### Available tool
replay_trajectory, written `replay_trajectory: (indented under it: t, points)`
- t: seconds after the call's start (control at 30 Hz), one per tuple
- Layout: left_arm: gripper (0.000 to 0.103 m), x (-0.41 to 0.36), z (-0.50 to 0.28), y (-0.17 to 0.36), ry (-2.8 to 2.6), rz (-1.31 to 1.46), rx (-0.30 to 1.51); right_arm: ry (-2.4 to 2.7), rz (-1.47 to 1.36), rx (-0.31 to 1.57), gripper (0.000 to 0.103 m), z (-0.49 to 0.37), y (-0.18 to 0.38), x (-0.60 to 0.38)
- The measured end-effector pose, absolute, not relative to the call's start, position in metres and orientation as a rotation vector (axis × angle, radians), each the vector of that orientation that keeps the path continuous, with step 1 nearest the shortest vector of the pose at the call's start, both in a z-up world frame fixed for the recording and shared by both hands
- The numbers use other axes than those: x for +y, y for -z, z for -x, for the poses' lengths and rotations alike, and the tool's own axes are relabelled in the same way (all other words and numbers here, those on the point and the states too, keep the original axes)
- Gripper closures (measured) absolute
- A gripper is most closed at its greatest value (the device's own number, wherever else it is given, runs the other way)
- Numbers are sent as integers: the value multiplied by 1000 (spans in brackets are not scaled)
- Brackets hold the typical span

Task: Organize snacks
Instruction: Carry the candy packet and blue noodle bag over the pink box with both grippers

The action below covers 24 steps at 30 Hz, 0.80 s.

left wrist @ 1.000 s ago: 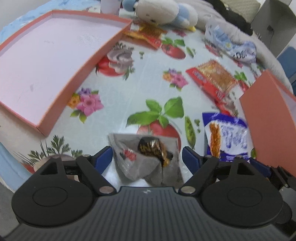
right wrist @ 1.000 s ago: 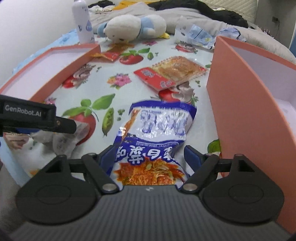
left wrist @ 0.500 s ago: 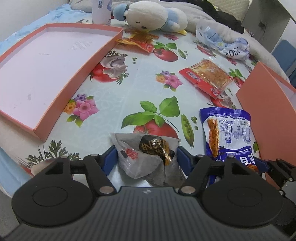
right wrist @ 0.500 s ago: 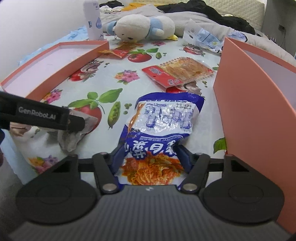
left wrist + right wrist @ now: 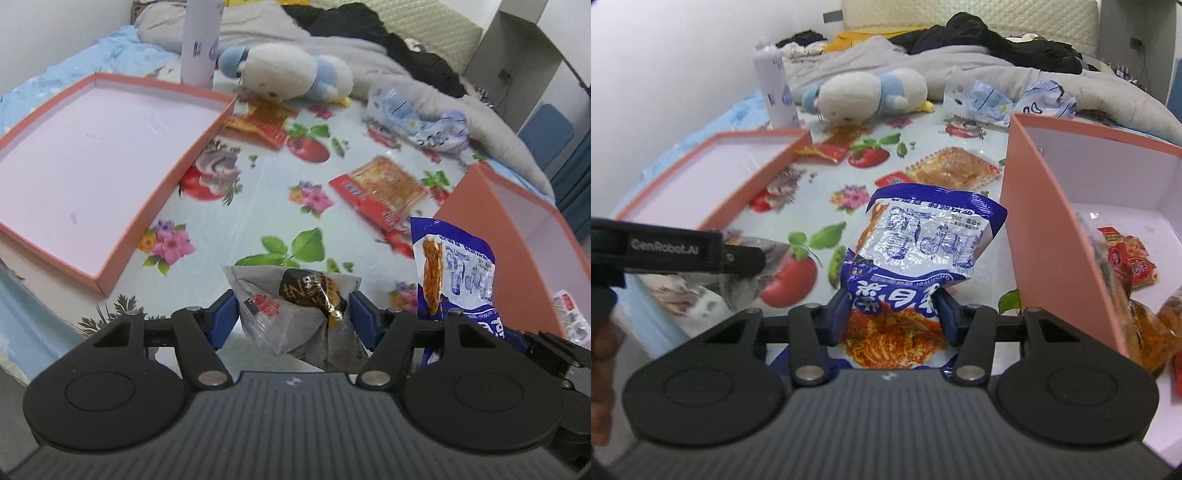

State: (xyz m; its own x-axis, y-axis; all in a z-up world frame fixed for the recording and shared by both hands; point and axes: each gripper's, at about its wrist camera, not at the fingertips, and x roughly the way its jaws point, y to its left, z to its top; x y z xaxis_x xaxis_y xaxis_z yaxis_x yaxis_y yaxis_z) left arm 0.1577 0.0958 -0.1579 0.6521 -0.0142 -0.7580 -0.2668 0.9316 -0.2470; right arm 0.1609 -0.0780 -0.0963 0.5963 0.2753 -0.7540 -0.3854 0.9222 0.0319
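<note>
My left gripper (image 5: 293, 314) is shut on a grey snack packet (image 5: 273, 306) with a dark wrapped sweet on it, and holds it above the flowered tablecloth. My right gripper (image 5: 892, 317) grips a blue noodle-snack packet (image 5: 923, 236) by its lower end. Its jaws are still closing, the blue pads press the packet's sides, and the packet stands clear of the table. The blue packet (image 5: 458, 273) also shows at the right of the left wrist view. The left gripper's black finger (image 5: 676, 251) crosses the left of the right wrist view.
A shallow orange tray (image 5: 159, 195) lies at the left. A deeper orange box (image 5: 1045, 229) at the right holds several snack packets (image 5: 1130, 262). A red snack packet (image 5: 384, 188), an orange-red packet (image 5: 266, 122), a plush toy (image 5: 295, 74), a white bottle (image 5: 199, 40) and a crumpled bag (image 5: 417, 118) lie beyond.
Both grippers narrowed onto their packets and rose, lifting the grey packet and the blue packet off the tablecloth. More of the far end of the table and the box's inside came into view.
</note>
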Motion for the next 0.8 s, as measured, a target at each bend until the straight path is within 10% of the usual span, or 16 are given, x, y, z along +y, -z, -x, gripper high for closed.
replay_trajectory:
  t: [0.8]
  points:
    - [33, 29, -136, 80, 66, 312, 770, -226, 34, 684, 50, -108, -3, -143]
